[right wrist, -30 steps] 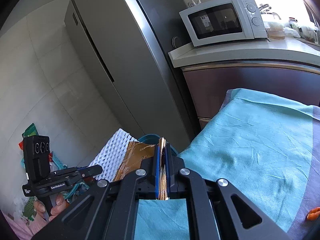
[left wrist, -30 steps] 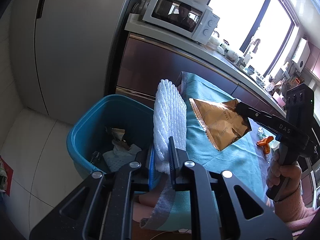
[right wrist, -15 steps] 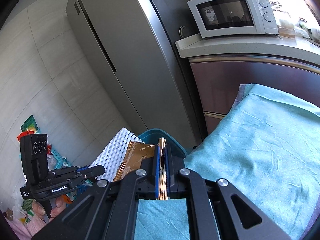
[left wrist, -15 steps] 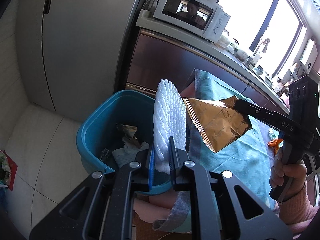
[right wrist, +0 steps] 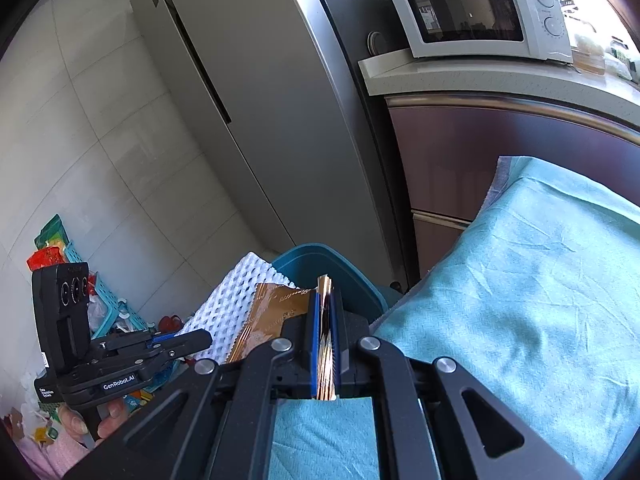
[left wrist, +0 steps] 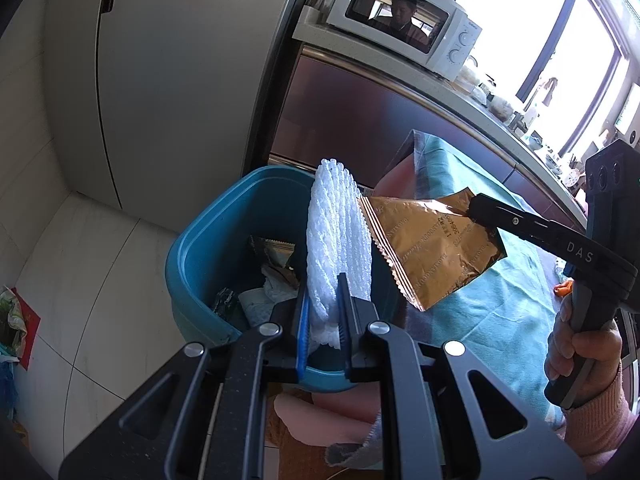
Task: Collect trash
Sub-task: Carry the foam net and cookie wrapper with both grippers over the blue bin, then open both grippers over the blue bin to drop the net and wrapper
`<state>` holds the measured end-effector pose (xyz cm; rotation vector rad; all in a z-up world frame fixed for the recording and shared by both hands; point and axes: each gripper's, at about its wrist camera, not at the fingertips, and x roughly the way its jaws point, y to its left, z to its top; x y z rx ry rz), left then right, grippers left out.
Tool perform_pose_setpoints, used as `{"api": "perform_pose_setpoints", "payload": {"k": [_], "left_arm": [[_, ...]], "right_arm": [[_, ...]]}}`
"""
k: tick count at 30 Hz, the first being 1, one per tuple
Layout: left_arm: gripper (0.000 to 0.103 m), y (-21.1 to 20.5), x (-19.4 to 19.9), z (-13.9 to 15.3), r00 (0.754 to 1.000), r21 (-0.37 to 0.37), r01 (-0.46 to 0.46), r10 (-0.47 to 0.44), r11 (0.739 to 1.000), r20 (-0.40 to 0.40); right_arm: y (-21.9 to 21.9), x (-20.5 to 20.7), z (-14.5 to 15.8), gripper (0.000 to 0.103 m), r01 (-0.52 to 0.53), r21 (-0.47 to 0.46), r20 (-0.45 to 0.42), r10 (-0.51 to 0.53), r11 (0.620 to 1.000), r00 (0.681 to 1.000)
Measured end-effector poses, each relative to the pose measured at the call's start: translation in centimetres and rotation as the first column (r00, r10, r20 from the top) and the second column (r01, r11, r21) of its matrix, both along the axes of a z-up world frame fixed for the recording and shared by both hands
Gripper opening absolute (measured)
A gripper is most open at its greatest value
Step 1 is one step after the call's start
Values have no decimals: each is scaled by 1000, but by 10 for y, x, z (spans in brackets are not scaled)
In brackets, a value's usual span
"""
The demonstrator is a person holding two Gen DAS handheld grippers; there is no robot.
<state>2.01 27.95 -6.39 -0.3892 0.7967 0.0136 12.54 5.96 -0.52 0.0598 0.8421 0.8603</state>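
Both hands have carried their loads closer to the blue bin (left wrist: 208, 248). The left gripper (left wrist: 324, 312) pinches the white foam net (left wrist: 338, 240) above its rim; the right gripper (right wrist: 325, 344) clamps the gold wrapper (left wrist: 432, 248) just beside it. 2 drops look imminent.

Your left wrist camera looks forward and down along its fingers, close over the blue bin (left wrist: 208, 264), with your right gripper (left wrist: 474, 210) at its right side. Your right wrist camera faces down over the teal cloth (right wrist: 540, 280). Both views share the bin, the fridge (right wrist: 260, 100) and the microwave (left wrist: 404, 24).
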Motion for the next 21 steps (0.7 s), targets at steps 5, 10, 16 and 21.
{"api": "perform_pose_setpoints", "payload": {"k": [5, 10, 16, 21], "left_arm": [[13, 2, 4, -8, 1000, -2, -10, 10, 1000, -17], [13, 4, 8, -15, 999, -1, -21, 21, 1000, -36], [13, 8, 13, -25, 998, -2, -36, 36, 999, -59], [13, 11, 19, -33, 996, -7, -46, 45, 999, -80]], "right_arm": [[10, 3, -7, 4, -4, -27, -8, 4, 1000, 1000], [19, 5, -15, 4, -8, -54, -16, 7, 999, 1000], [30, 7, -20, 4, -16, -82, -23, 14, 996, 1000], [42, 10, -23, 5, -20, -110, -30, 17, 994, 999]]}}
